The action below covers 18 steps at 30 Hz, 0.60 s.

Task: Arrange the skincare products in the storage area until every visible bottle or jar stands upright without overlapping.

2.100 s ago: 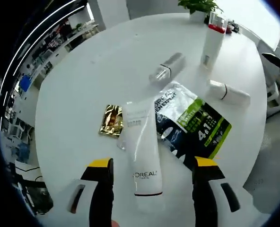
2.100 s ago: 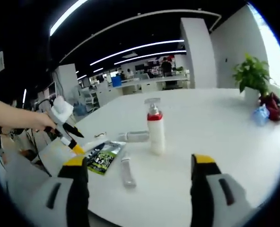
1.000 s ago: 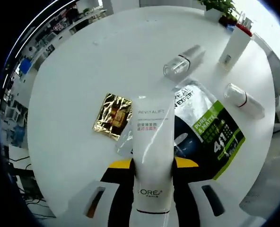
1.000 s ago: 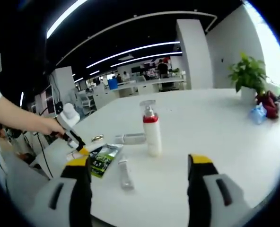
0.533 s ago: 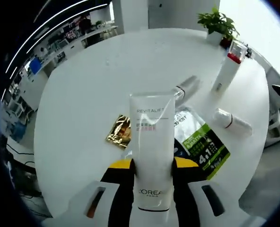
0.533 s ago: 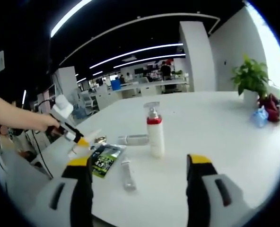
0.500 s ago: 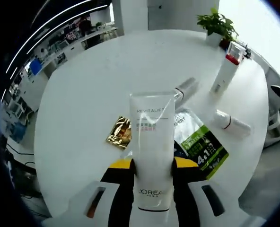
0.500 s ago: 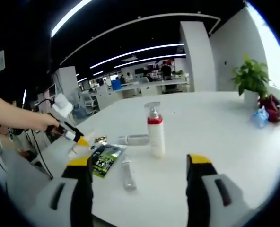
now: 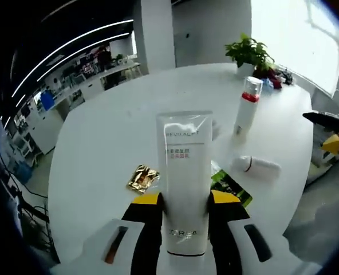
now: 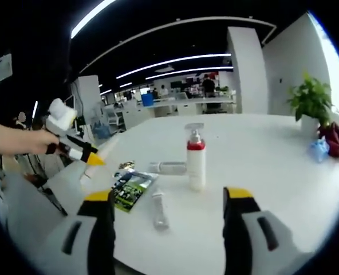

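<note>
White tube [image 9: 184,172] pinched in left claw [image 9: 184,207], seemingly lifted off table [image 9: 101,143]; right claw [image 10: 167,200] spread (empty).

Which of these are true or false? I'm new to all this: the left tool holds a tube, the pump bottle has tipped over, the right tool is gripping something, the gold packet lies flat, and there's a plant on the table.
1. The left gripper is shut on the white tube. True.
2. The pump bottle has tipped over. False: it stands upright on the white table.
3. The right gripper is gripping something. False: its jaws stand apart with nothing between them.
4. The gold packet lies flat on the table. True.
5. A potted plant stands on the far side of the table. True.
</note>
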Available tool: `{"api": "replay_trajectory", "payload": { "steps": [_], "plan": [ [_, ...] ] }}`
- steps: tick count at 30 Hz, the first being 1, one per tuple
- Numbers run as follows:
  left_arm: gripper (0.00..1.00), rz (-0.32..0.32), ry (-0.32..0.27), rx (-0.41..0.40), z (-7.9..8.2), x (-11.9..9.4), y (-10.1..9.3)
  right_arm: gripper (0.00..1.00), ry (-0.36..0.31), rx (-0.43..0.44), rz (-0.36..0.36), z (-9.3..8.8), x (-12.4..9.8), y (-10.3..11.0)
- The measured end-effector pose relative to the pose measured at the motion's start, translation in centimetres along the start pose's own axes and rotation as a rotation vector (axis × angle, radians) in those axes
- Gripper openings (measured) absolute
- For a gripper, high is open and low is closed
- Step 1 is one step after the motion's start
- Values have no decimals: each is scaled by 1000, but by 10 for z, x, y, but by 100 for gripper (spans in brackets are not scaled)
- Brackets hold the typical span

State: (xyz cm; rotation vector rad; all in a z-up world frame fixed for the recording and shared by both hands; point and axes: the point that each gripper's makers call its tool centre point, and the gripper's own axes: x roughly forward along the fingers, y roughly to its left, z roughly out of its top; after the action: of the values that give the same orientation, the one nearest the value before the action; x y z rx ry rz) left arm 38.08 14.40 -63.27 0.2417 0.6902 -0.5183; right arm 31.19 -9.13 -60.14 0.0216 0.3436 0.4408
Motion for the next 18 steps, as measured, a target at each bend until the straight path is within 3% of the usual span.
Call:
{"api": "replay_trajectory", "payload": {
  "steps": [3, 7, 10, 12, 18],
  "plan": [
    [28, -6, -46, -20, 5, -6, -11, 75, 1, -10, 12, 1, 0, 3],
    [28, -3, -91, 47, 12, -18, -27, 70, 18, -39, 51, 1, 2, 14],
    [28, -5, -107, 84, 14, -28, -37, 73, 11, -30, 67, 5, 3, 20],
    [28, -8, -122, 97, 16, -34, -43, 75, -15, 16, 92, 11, 5, 29],
    [28, -28, -176, 99, 23, -47, -62, 67, -74, 92, 202, 39, 12, 68]
  ]
}}
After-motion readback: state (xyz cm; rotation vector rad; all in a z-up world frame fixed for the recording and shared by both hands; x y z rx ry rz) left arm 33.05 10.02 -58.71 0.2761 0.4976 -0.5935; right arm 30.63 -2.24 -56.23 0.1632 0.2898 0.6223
